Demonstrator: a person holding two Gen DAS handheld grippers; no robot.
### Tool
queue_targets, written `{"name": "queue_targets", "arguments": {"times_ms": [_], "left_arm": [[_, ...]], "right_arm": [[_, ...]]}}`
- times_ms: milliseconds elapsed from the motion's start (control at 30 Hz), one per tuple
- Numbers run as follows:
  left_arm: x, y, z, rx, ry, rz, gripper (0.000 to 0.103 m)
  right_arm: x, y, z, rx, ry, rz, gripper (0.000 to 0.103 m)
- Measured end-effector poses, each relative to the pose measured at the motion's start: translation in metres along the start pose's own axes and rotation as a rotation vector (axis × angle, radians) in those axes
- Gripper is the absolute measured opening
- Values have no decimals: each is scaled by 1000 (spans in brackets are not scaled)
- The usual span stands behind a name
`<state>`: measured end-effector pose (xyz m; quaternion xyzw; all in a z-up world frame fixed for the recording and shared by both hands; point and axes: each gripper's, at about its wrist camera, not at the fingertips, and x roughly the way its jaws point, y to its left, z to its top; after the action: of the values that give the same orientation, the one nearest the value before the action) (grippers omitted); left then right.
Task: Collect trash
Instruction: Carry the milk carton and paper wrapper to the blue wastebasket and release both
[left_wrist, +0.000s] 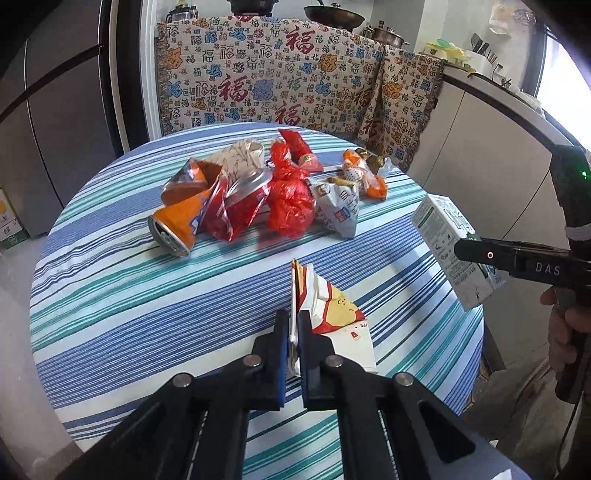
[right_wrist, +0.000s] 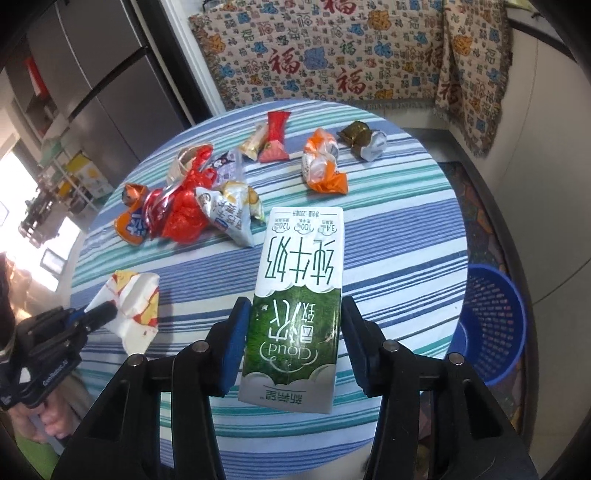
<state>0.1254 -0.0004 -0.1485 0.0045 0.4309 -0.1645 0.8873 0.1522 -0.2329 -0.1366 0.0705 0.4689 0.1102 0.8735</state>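
Note:
My left gripper (left_wrist: 293, 328) is shut on a flattened white, red and yellow paper wrapper (left_wrist: 332, 314), held just above the striped round table (left_wrist: 147, 314). The same wrapper (right_wrist: 129, 306) and left gripper (right_wrist: 107, 312) show at the lower left of the right wrist view. My right gripper (right_wrist: 295, 314) is shut on a green-and-white milk carton (right_wrist: 299, 280), lifted off the table; the carton (left_wrist: 448, 251) also appears at the right of the left wrist view. A pile of trash lies mid-table: a crushed orange can (left_wrist: 181, 221), a crushed red can (left_wrist: 240, 206), a red plastic bag (left_wrist: 291, 199) and snack wrappers (left_wrist: 340, 210).
A blue mesh basket (right_wrist: 491, 325) stands on the floor right of the table. More wrappers (right_wrist: 321, 166) lie at the far side of the table. A patterned cloth (left_wrist: 280, 77) hangs behind it, a grey fridge (right_wrist: 103, 81) stands at the left, and a counter (left_wrist: 498, 122) at the right.

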Motion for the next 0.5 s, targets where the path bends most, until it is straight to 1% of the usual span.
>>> {"name": "queue_targets", "arguments": {"times_ms": [133,200,300,500], "left_arm": [[-5,-26,15,20,-24,-6,5],[-3,-41,24,28,-28,-32,5],[5,-70,35,49,-29,-79,5],[30,-150,58,115,-18,-201,5]], "right_arm": [[-17,-7,3,-5,-32,12,50],[-26,-19,4,5,-46,9,50],[-43,-50,6,41,-88,-11,50],[-70,-130,4,146,-128,-113,50]]}}
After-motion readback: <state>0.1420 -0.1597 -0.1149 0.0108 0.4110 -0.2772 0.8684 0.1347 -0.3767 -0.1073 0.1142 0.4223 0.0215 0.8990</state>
